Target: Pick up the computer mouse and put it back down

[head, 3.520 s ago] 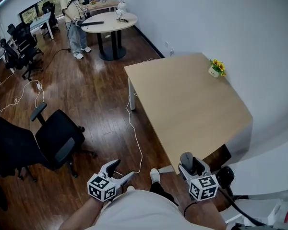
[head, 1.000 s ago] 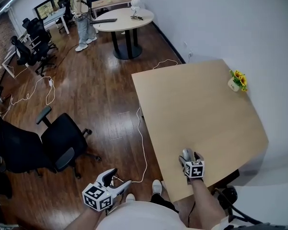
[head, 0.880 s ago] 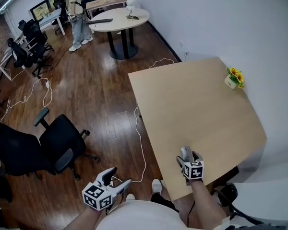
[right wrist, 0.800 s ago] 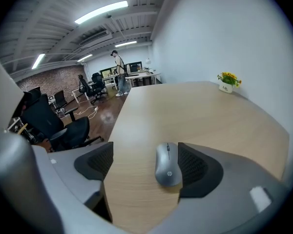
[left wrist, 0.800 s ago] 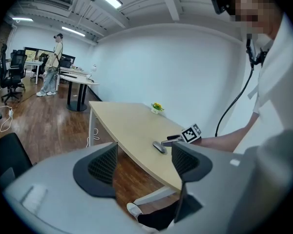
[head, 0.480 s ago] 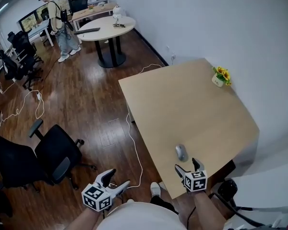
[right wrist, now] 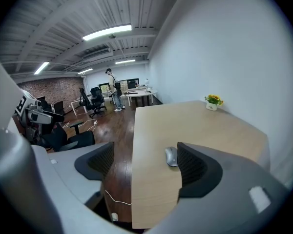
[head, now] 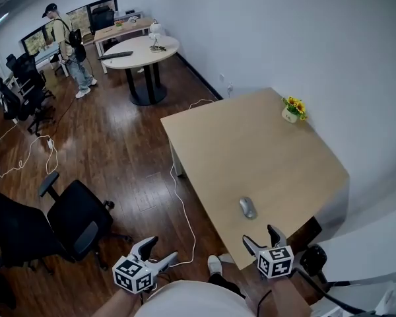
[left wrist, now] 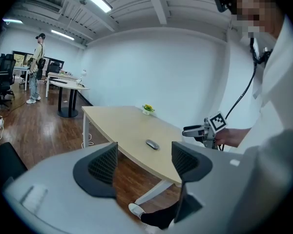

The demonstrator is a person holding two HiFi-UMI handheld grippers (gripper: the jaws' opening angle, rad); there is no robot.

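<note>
Looks steeply down past torso at light-wood table (head: pixel 264 144). Shows right gripper (head: pixel 259 236) low at table's near edge, jaws wide apart & closing a little, nothing between pads. Shows grey computer mouse (head: pixel 247 207) flat on tabletop just ahead of rt jaws, slightly to their left, untouched. In right gripper view, sits in gap close by rt-hand pad, on table beyond, clear of both pads. Shows left gripper (head: pixel 162 251) well apart to left of rt one, over wood floor, beside table rather than above it; jaws spread, empty. From left gripper view, puts mouse ahead & a bit right on tabletop, w/ right gripper hovering past it at table's end. Also: small pot of yellow flowers (head: pixel 291 109) at far corner, well ahead of rt gripper; white cable (head: pixel 178 190) on floor ahead of left gripper; black office chair (head: pixel 79 211) to its left. Far bkgd: round table (head: pixel 142 50), person (head: pixel 71 41) standing.
</note>
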